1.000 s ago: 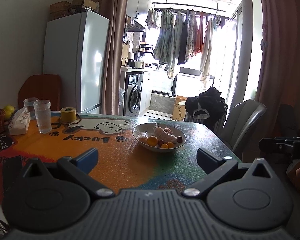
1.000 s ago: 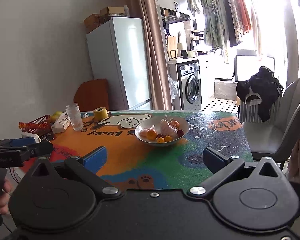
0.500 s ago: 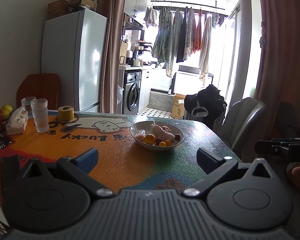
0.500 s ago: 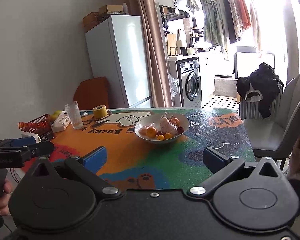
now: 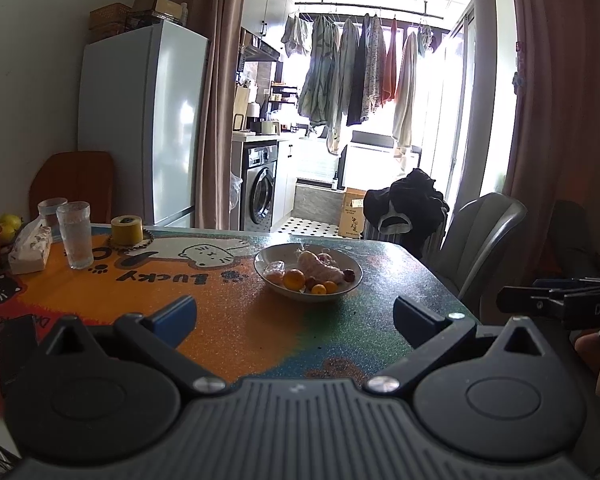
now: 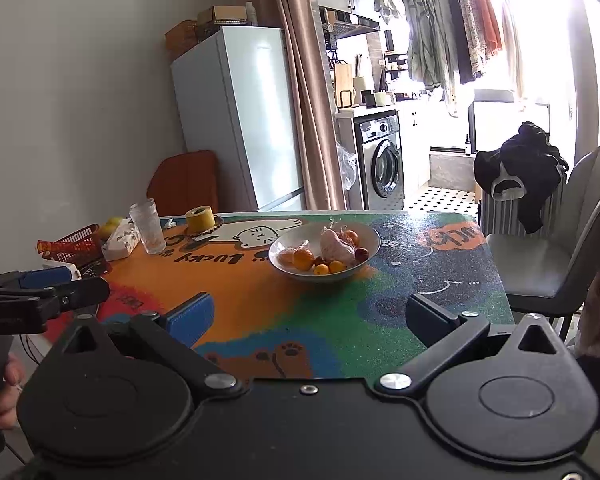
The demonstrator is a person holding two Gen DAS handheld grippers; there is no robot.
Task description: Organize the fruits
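Shift: both views edge slightly nearer the bowl (image 5: 307, 276).
Grippers: my left gripper (image 5: 294, 316) and right gripper (image 6: 308, 316) spread, empty.
Fruits (image 6: 303, 258): small, round, likely slippery; grasp across middle.

**Around the table**

A ribbed glass (image 5: 75, 236) stands near a yellow tape roll (image 5: 127, 230) on the colourful cat-print mat (image 5: 236, 320). A tissue pack (image 5: 30, 249) lies beside a red basket (image 6: 78, 244), which seems to hold a snack packet. Behind stand a white fridge (image 5: 140, 120), a washing machine (image 6: 382, 164) and hanging laundry (image 5: 352, 76). A dark garment (image 6: 520, 164) drapes by a grey chair (image 5: 480, 236).
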